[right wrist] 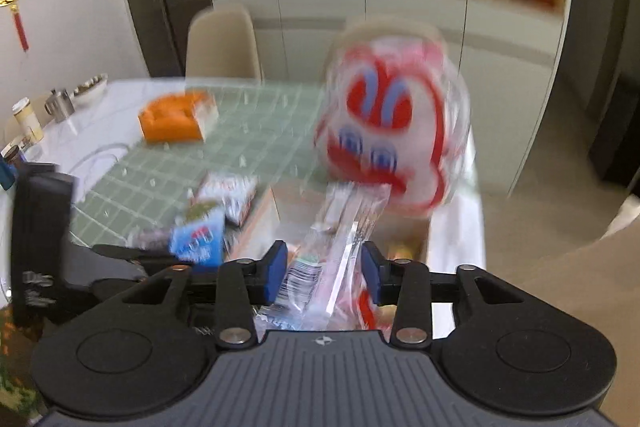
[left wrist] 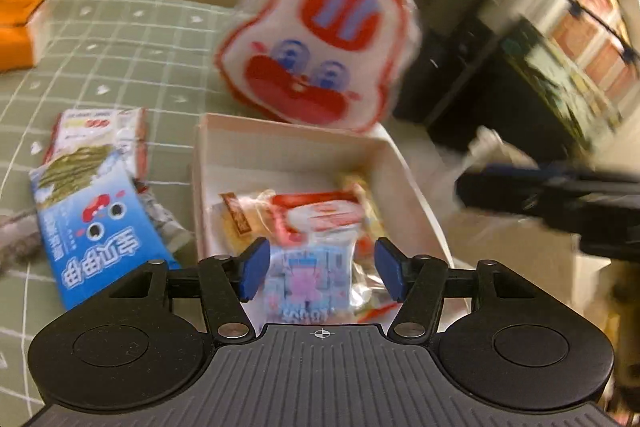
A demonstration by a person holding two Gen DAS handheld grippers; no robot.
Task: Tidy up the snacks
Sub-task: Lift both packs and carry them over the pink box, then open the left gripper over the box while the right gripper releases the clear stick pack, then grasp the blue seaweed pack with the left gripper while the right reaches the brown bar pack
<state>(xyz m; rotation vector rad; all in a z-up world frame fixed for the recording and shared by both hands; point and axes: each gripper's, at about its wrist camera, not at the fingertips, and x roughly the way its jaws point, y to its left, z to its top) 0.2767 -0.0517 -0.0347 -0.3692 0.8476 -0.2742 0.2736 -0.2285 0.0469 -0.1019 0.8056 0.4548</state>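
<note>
A white box (left wrist: 404, 163) on the green checked tablecloth holds several snack packets. A rabbit-face bag (left wrist: 320, 43), red and white, hangs blurred above the box's far edge; it also shows in the right wrist view (right wrist: 392, 131). My left gripper (left wrist: 318, 271) is open over the box, with a light blue packet (left wrist: 308, 279) between its fingers but not pinched. My right gripper (right wrist: 324, 275) is open over the box too, with a clear wrapped packet (right wrist: 340, 247) between its pads, seemingly loose. The right gripper (left wrist: 552, 195) appears at the right of the left wrist view.
A blue seaweed packet (left wrist: 92, 227) and a red-white packet (left wrist: 100, 135) lie left of the box. An orange box (right wrist: 176, 119) sits farther back on the table. Beige chairs (right wrist: 222, 43) stand behind the table. The table edge drops off right of the box.
</note>
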